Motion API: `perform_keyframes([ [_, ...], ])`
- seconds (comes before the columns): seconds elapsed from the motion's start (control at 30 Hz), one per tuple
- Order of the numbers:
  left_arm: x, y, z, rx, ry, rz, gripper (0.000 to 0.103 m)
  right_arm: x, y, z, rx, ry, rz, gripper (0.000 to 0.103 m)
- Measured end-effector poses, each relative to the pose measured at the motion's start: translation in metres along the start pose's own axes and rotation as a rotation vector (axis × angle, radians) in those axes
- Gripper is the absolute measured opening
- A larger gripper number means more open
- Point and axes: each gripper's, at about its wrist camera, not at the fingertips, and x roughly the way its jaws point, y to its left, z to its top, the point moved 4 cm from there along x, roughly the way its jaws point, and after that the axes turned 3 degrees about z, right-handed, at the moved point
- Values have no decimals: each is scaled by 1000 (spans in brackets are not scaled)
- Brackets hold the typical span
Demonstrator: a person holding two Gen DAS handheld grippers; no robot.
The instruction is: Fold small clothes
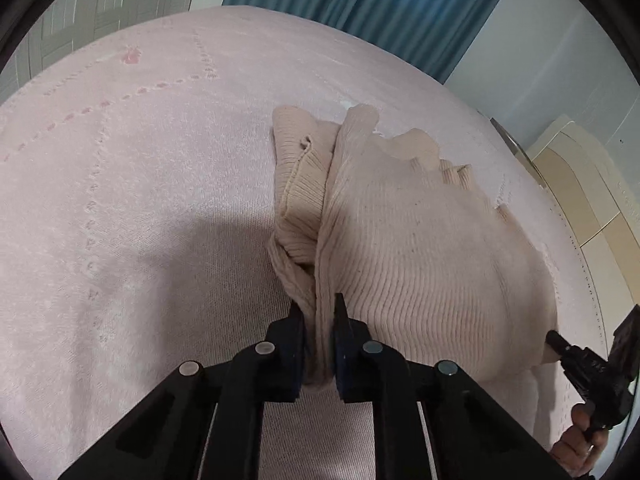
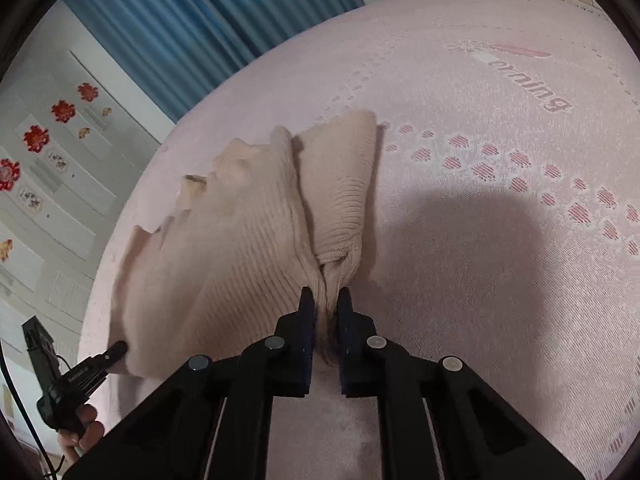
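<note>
A small beige ribbed knit garment (image 1: 420, 240) lies on a pink bedspread (image 1: 140, 200), its scalloped hem away from me and a sleeve folded in on each side. My left gripper (image 1: 318, 312) is shut on the garment's near left corner, with bunched fabric pinched between the pads. My right gripper (image 2: 327, 300) is shut on the near right corner of the garment (image 2: 240, 232) in the same way. In each wrist view the other gripper shows at the frame's edge, held by a hand: the right one (image 1: 560, 344) and the left one (image 2: 116, 350).
The bedspread (image 2: 500, 240) carries pink flower patterns and lettering. Blue curtains (image 1: 360, 8) hang behind the bed. A white cabinet with red flower stickers (image 2: 40, 136) stands to one side. Wooden flooring (image 1: 592, 208) shows past the bed's right edge.
</note>
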Motion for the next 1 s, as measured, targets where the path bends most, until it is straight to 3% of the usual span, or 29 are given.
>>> perform_keyframes([
  [0.1,-17,-1,-13,31,-6,7,11,-17,-3,-4,17,-3,25,9],
  [0.27,-40,2,-41,93,7,14,12,-42,-3,-24,-33,17,-6,9],
  [0.53,-78,13,-80,90,17,28,12,-79,-3,-58,-7,43,-8,9],
  [0.63,-94,24,-92,67,26,31,2,-92,1,-70,-25,44,-5,9],
  [0.7,-102,31,-103,41,42,1,2,-99,4,-84,-48,51,-20,9],
  [0.83,-102,39,-113,44,41,19,2,-105,-1,-105,-75,40,-71,5],
  [1.0,-96,50,-110,-10,51,-12,6,-112,-13,-115,-27,46,-53,10],
])
